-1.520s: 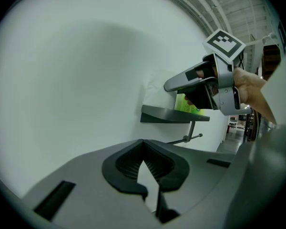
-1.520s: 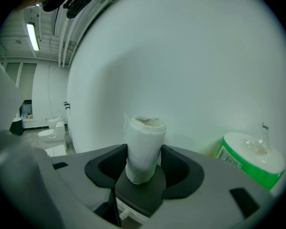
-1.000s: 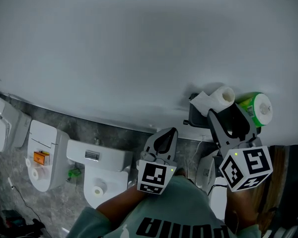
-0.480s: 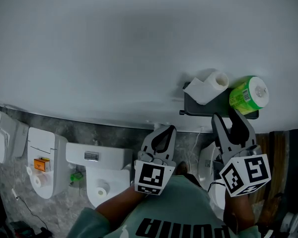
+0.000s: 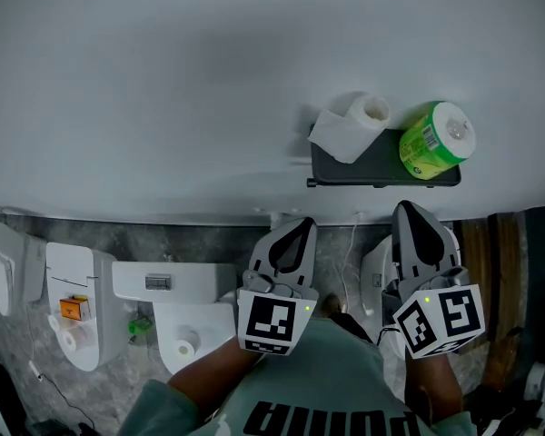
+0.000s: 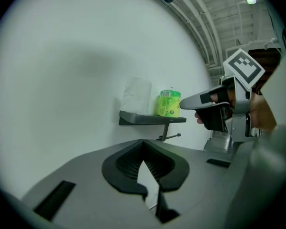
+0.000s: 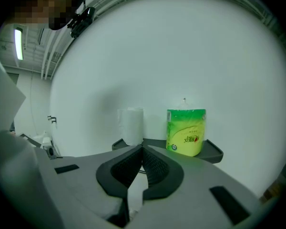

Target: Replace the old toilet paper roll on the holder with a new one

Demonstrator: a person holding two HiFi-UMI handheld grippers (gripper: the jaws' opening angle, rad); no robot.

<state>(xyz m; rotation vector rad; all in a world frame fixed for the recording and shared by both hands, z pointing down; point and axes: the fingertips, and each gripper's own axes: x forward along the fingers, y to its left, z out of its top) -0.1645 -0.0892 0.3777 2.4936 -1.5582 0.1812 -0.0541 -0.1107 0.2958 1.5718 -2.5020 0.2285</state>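
Left tool [image 5: 293, 241]: jaws closed tip to tip with nothing between them; it sits below the shelf [image 5: 372, 166] and just left of its left end, well apart from it, pointing up toward it.
Right tool [image 5: 416, 230]: its jaws have just been closing and now meet, with nothing between them; it sits below the right half of the shelf, apart from it, and its own view looks at the shelf front.
Toilet [image 5: 177, 321]: white, on the grey floor, far below and left of the shelf.
Shelf: dark, fixed to the white wall [image 5: 163, 89], with a thin rod [image 6: 169, 137] sticking out beneath it.
White roll [image 5: 359, 121]: unwrapped toilet paper, upright on the left end of the shelf, a loose sheet hanging over that end.
Green roll [image 5: 433, 139]: toilet paper in a green wrapper, upright on the right part of the shelf, apart from the white roll.
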